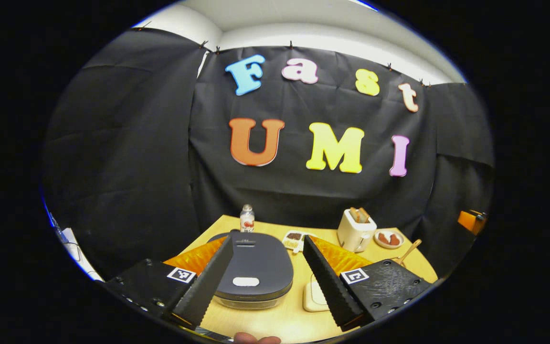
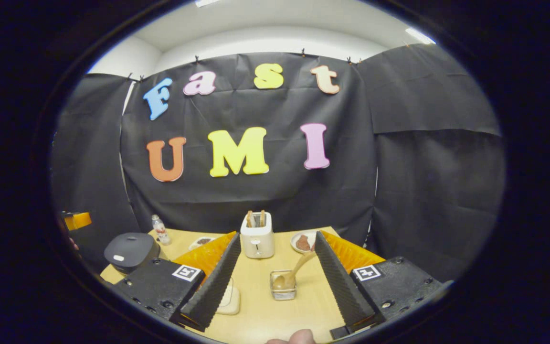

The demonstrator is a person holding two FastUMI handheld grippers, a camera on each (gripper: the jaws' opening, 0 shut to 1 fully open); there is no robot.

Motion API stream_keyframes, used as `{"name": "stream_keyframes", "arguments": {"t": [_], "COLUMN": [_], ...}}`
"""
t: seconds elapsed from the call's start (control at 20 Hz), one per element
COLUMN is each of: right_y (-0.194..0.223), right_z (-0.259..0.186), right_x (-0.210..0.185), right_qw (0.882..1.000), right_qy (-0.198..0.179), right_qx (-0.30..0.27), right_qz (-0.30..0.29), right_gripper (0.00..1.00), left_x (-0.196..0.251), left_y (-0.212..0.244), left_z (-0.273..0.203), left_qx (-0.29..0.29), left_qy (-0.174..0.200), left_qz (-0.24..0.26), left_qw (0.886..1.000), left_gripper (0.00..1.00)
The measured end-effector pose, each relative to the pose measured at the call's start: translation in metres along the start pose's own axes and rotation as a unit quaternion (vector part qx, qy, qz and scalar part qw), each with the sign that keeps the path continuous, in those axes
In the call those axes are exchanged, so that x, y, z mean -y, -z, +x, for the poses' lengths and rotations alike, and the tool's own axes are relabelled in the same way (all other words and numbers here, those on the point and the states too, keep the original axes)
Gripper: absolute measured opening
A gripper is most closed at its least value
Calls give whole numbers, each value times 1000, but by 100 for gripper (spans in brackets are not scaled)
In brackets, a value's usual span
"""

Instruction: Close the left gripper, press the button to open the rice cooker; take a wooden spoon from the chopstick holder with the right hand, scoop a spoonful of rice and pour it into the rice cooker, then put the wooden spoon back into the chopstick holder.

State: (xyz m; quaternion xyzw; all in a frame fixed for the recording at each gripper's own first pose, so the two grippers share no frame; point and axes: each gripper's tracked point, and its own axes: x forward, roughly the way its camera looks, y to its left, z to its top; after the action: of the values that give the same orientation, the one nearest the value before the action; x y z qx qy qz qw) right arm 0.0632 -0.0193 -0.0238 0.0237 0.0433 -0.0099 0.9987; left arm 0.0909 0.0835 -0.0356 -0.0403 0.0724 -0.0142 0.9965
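Rice cooker [image 1: 255,272] sits w/ lid down, dark grey, pale button patch on the front of the lid, framed between the spread fingers of the left tongs [image 1: 268,279], which are released, gripping nothing. In the right gripper view the cooker [image 2: 131,250] is off at 9 o'clock on the desk's left edge. Chopstick holder [image 2: 282,285], small clear square container, stands just ahead of the right tongs [image 2: 275,282], also released & empty; wooden spoon [image 2: 294,272] rests inside it, bowl end down, handle leaning out toward 1 o'clock. Toaster [image 2: 257,235], cream, sits behind the holder at 12 w/ two slices sticking up from its slots. Round plate [image 2: 303,241] at the toaster's right holds reddish-brown bits; what they are, can't tell. Shallow white dish [image 1: 294,239] w/ dark contents lies btwn cooker & toaster. Small bottle [image 1: 247,219], white cap, stands at the desk's far edge behind the cooker. Flat cream square item [image 1: 314,297] lies on the desk just right of the cooker. Desk [image 2: 260,313] is light wood; black cloth walls all round, white ceiling above.
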Motion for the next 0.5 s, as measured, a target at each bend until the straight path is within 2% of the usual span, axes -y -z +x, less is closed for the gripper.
{"name": "stream_keyframes", "arguments": {"t": [0.15, 0.3, 0.5], "right_y": [-16, -22, -20], "right_z": [-15, -29, -49], "right_x": [-23, -43, -63], "right_qw": [1000, 999, 998], "right_qy": [-7, -17, -28], "right_qx": [25, 38, 52], "right_qz": [1, 4, -11], "right_gripper": [99, 100, 98], "left_x": [21, 39, 50], "left_y": [-27, -32, -26], "left_z": [-23, -41, -55], "left_qx": [39, 57, 71], "left_qy": [18, 29, 28], "left_qz": [9, 7, 38], "left_qw": [999, 998, 996], "left_gripper": [95, 95, 95]}}
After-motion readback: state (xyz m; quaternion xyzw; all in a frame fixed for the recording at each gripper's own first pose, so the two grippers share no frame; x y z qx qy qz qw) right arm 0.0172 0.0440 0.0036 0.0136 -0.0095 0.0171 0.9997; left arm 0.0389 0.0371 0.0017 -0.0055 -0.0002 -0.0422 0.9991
